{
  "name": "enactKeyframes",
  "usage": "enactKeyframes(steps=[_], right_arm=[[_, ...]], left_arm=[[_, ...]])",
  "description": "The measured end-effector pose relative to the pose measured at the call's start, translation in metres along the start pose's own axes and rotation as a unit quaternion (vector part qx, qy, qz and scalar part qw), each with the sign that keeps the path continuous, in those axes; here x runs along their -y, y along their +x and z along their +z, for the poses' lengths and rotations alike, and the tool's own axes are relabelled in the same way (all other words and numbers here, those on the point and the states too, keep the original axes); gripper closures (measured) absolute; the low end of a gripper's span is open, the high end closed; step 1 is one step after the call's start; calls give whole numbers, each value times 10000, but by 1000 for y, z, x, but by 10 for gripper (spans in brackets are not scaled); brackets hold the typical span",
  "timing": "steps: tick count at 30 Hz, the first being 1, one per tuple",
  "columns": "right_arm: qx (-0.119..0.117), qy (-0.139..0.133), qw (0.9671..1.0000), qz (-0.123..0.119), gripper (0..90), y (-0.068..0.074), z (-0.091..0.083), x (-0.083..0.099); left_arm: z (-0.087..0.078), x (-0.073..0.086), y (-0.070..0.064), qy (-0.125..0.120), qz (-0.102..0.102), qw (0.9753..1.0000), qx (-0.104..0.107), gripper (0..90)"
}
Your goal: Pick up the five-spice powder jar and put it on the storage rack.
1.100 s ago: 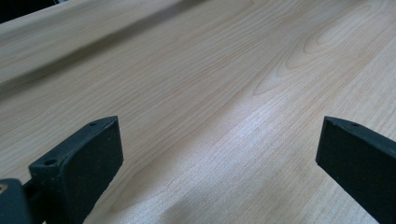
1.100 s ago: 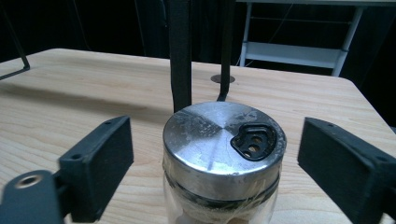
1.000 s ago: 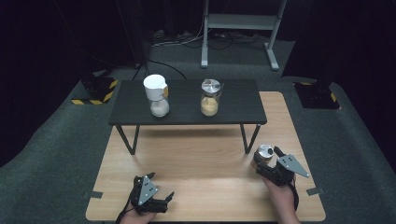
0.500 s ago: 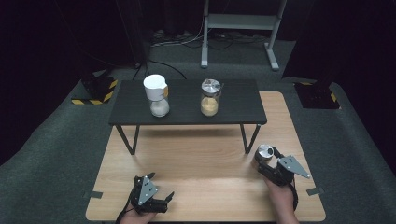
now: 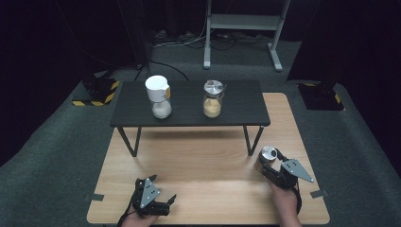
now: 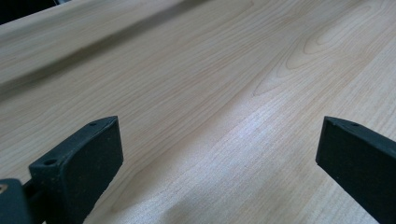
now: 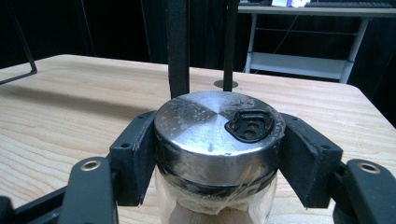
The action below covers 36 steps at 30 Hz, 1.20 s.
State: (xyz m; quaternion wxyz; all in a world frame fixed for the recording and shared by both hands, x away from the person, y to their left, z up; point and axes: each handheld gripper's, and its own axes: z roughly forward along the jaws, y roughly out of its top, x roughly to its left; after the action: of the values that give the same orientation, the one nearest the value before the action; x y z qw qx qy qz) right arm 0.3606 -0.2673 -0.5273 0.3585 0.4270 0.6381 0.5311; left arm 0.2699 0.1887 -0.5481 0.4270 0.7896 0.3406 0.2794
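A small glass jar with a silver metal lid point(image 7: 217, 126) sits between the two black jaws of my right gripper point(image 7: 217, 156), which is shut on it just under the lid. In the high view this jar point(image 5: 268, 154) and the right gripper point(image 5: 265, 165) are at the front right of the wooden table point(image 5: 203, 161). My left gripper point(image 5: 169, 202) lies at the front left, open. Its jaws stand wide apart over bare wood in the left gripper view point(image 6: 219, 154), with nothing between them.
A low black side table point(image 5: 236, 101) stands across the back of the wooden table. It carries a white-lidded jar of white powder point(image 5: 159, 97) and a metal-lidded jar of tan grains point(image 5: 213, 99). One of its legs point(image 5: 253, 139) is close to the held jar.
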Motion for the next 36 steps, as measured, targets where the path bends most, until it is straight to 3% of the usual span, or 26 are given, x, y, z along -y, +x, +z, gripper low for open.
enactKeyframes(steps=[13, 36], right_arm=[[-22, 29, 10000, -50, 344, 1, -1, -5], [-130, -288, 9994, -117, 342, 4, -30, -31]], left_arm=[[0, 0, 0, -9, -15, 10000, 8, 9], [0, 0, 0, -15, -25, 10000, 18, 9]])
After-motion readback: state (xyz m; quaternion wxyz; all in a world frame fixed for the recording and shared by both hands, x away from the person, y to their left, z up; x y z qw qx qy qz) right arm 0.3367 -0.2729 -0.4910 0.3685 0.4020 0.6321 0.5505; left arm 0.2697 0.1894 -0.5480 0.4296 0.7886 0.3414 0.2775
